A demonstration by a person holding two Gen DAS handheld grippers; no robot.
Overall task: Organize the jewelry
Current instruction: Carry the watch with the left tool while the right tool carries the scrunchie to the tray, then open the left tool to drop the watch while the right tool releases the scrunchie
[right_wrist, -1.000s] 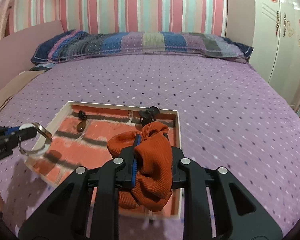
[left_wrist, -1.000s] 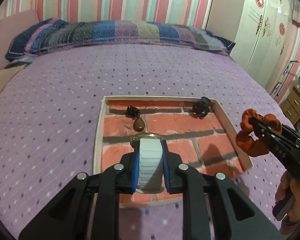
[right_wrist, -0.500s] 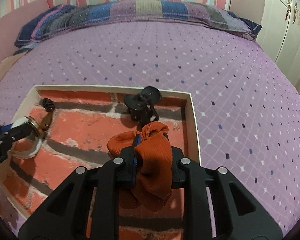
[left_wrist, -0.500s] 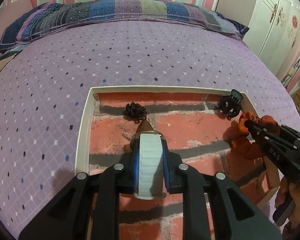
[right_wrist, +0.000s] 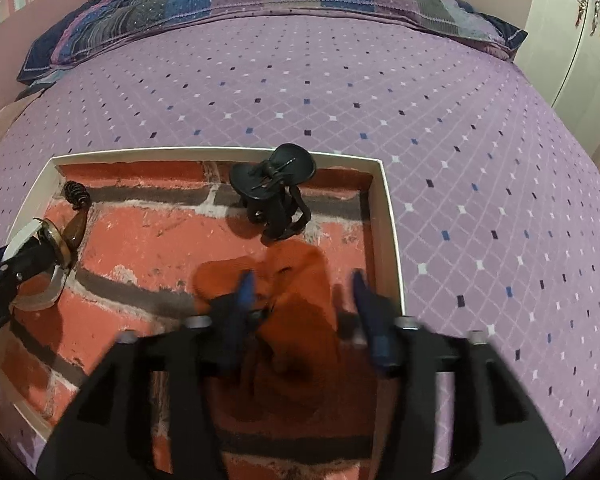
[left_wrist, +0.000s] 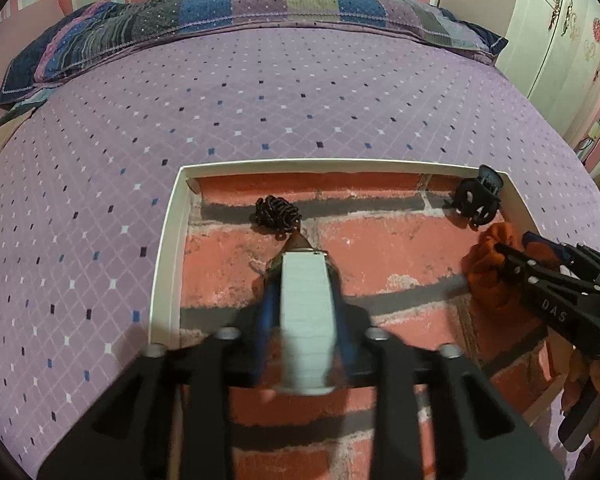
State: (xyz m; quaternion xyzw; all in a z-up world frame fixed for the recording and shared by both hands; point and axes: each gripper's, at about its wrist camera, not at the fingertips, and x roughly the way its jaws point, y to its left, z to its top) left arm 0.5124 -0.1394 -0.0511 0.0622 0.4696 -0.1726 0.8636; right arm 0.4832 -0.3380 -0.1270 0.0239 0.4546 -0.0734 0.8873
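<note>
Gripping a white ribbed watch band [left_wrist: 305,316], our left gripper [left_wrist: 304,312] hangs low over the brick-printed tray [left_wrist: 168,240]. Our right gripper [right_wrist: 304,296] stands spread around the ribbed orange scrunchie [right_wrist: 296,276], resting inside the tray. A glossy black claw clip [right_wrist: 276,196] and beaded pendant [left_wrist: 278,214] lie just beyond.

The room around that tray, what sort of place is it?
Most likely a bedroom at home. The tray lies on a wide bed with a purple diamond-patterned bedspread, a long patchwork pillow runs along its head, and a white wardrobe stands against the striped wall.
</note>
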